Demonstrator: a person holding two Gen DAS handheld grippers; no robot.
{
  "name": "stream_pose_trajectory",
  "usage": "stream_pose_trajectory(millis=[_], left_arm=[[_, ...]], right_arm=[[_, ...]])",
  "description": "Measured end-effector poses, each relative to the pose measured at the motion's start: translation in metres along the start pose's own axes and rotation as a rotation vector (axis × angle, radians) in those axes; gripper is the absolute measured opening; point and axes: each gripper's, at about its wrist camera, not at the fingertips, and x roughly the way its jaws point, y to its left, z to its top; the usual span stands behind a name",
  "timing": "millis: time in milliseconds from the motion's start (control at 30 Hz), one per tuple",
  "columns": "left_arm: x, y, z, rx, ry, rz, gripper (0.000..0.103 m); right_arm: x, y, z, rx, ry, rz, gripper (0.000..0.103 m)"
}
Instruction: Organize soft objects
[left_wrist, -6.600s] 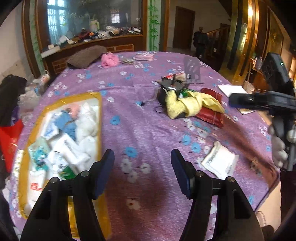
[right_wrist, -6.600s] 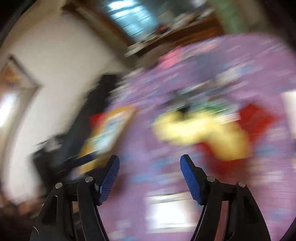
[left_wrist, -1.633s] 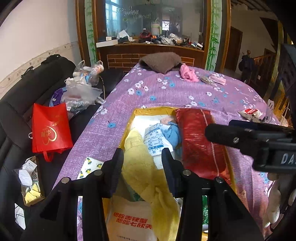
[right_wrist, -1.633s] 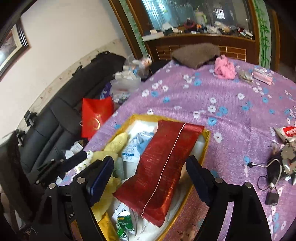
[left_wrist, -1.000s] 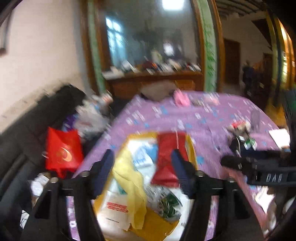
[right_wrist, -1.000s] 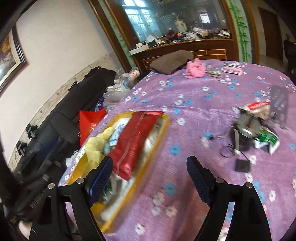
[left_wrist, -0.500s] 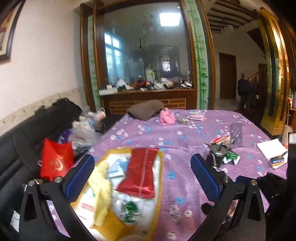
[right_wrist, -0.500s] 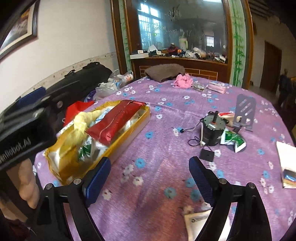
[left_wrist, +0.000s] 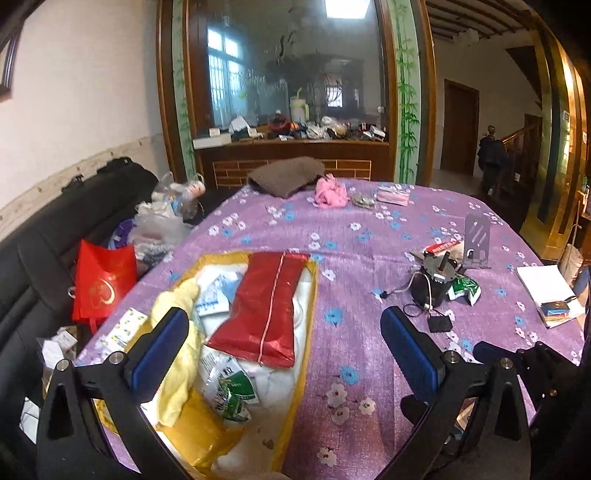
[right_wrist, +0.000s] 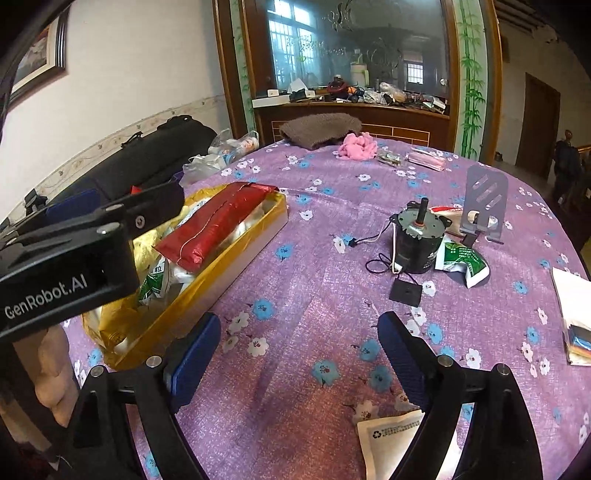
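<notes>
A gold box (left_wrist: 309, 325) (right_wrist: 236, 254) lies on the purple flowered tablecloth, filled with soft packets. A red foil pouch (left_wrist: 266, 314) (right_wrist: 214, 225) lies on top and a yellow cloth (left_wrist: 177, 347) (right_wrist: 144, 243) lies along its left side. My left gripper (left_wrist: 284, 350) is open and empty, held above the near end of the box. My right gripper (right_wrist: 299, 350) is open and empty over bare cloth to the right of the box. A white packet (right_wrist: 399, 443) lies by the right gripper's right finger. The left gripper's body also shows in the right wrist view (right_wrist: 74, 258).
A small motor with wires (right_wrist: 415, 240) (left_wrist: 430, 280), a green-and-white packet (right_wrist: 463, 262) and a metal bracket (right_wrist: 484, 203) stand mid-table on the right. A notebook (left_wrist: 546, 288) lies at the right edge. A pink cloth (right_wrist: 358, 146) and brown towel (right_wrist: 317, 129) lie at the far edge. A black sofa with a red bag (left_wrist: 103, 280) is at the left.
Both grippers have pulled back and up from the box. The left jaws, narrow around the yellow cloth 1.6 s ago, now stand wide open and the cloth lies in the box.
</notes>
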Motion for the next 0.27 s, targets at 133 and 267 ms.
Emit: stream_pose_trajectory(millis=[133, 267], left_arm=[[0.0029, 0.0004, -0.0039, 0.011, 0.008, 0.023, 0.103], [0.0048, 0.0031, -0.0048, 0.007, 0.020, 0.031, 0.103]], right_arm=[[0.0048, -0.0030, 0.0011, 0.014, 0.012, 0.005, 0.087], [0.0061, -0.0091, 0.0031, 0.024, 0.013, 0.000, 0.087]])
